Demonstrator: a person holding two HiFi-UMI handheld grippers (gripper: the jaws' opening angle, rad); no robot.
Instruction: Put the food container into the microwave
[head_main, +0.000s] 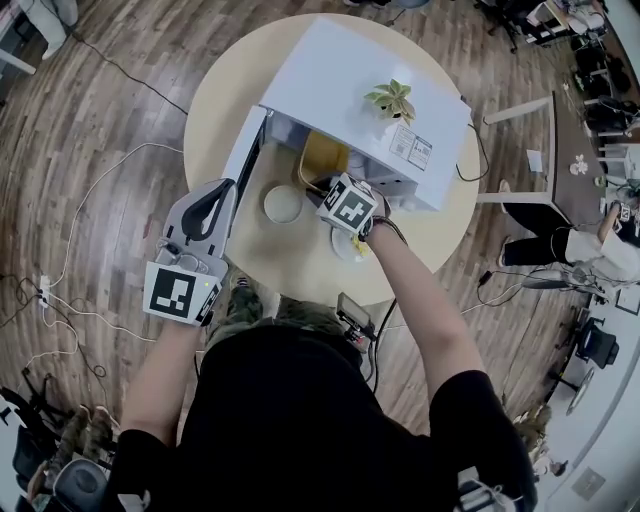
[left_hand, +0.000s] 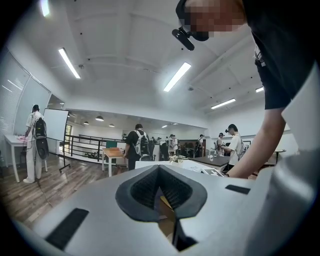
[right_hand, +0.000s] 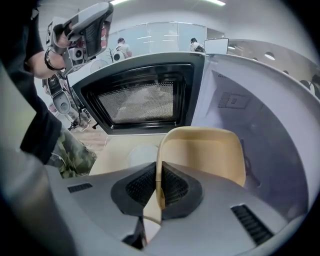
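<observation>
A beige food container (head_main: 322, 155) (right_hand: 205, 155) sits in the mouth of the white microwave (head_main: 350, 90), partly inside the cavity (right_hand: 260, 130). My right gripper (head_main: 322, 185) (right_hand: 159, 187) is shut on the container's near rim. The microwave door (head_main: 245, 145) (right_hand: 140, 100) stands open to the left. My left gripper (head_main: 226, 188) (left_hand: 159, 172) is raised beside the door, shut and holding nothing. It also shows in the right gripper view as the left gripper (right_hand: 87, 25), up at the top left.
The microwave stands on a round wooden table (head_main: 230, 90). A white round lid (head_main: 283, 203) (right_hand: 142, 156) lies in front of the opening. A small potted plant (head_main: 392, 100) stands on the microwave's top. Cables run across the floor (head_main: 90, 200). Several people stand far off in the room.
</observation>
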